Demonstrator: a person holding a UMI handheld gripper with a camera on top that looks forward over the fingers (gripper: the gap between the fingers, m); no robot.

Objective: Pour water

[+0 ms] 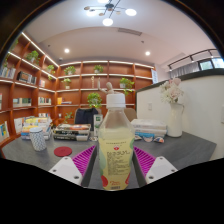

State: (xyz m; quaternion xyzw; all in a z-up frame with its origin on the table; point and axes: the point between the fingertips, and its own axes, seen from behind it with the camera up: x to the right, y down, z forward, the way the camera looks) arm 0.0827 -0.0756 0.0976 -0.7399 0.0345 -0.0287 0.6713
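Note:
A clear plastic bottle [115, 135] with a white cap, pale yellow liquid and a white-and-red label stands upright between my fingers. My gripper [115, 152] is shut on it: the magenta pads [85, 158] press against both sides of its lower body. The bottle's base is hidden low down between the fingers. Beyond the left finger, a patterned cup [38, 138] stands on the grey table [185, 150], with a small red coaster [63, 151] beside it.
A stack of books [72, 131] lies behind the cup. To the right stand a tissue box [150, 130] and a white vase of flowers [175, 118]. Wooden shelves [40, 85] with books and plants line the back and left walls.

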